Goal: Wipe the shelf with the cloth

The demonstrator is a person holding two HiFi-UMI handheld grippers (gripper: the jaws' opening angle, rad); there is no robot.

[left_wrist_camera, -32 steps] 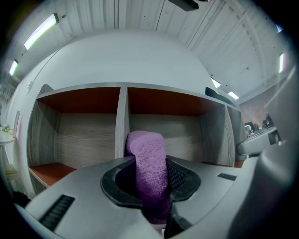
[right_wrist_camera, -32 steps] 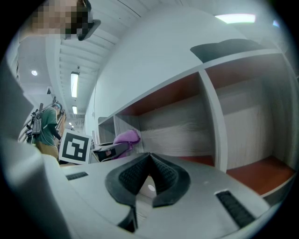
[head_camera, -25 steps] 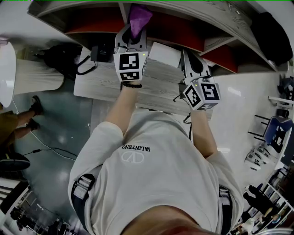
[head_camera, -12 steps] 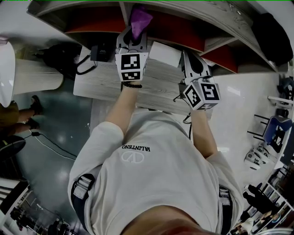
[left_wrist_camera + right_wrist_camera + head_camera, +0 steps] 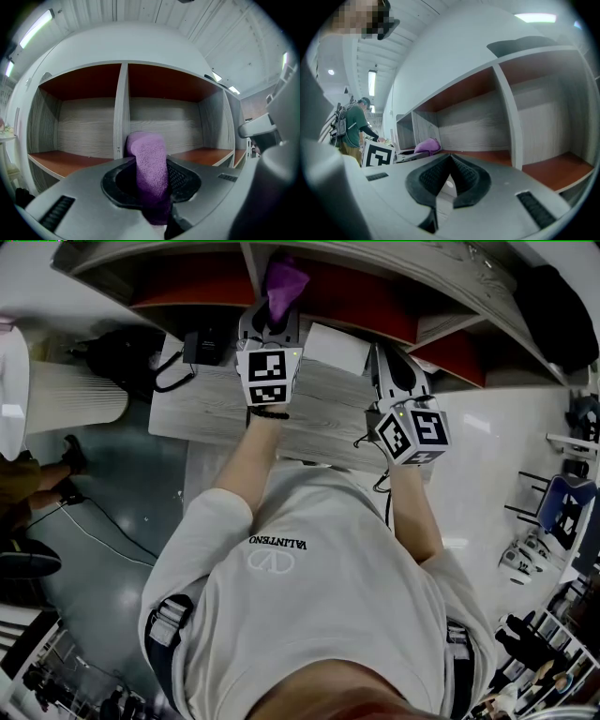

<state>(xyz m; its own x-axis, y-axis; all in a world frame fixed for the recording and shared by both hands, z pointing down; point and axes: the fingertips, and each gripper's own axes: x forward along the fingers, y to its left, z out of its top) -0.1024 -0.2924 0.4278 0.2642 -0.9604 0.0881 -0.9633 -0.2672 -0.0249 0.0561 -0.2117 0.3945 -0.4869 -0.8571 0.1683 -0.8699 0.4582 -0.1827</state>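
While the cloth point(image 5: 284, 279) is already gripped, wiping looks not yet begun.
Head view: the left hand-held gripper point(image 5: 270, 326) reaches forward on an extended arm, with the cloth at the divider of the shelf point(image 5: 356, 304); the right hand-held gripper point(image 5: 396, 371) hovers over the bench point(image 5: 202, 404), right of the cloth. Left gripper view: the jaws clamp the purple cloth upright before the shelf opening, apparently off its board. Right gripper view: the jaws are closed together on nothing and point into the shelf.
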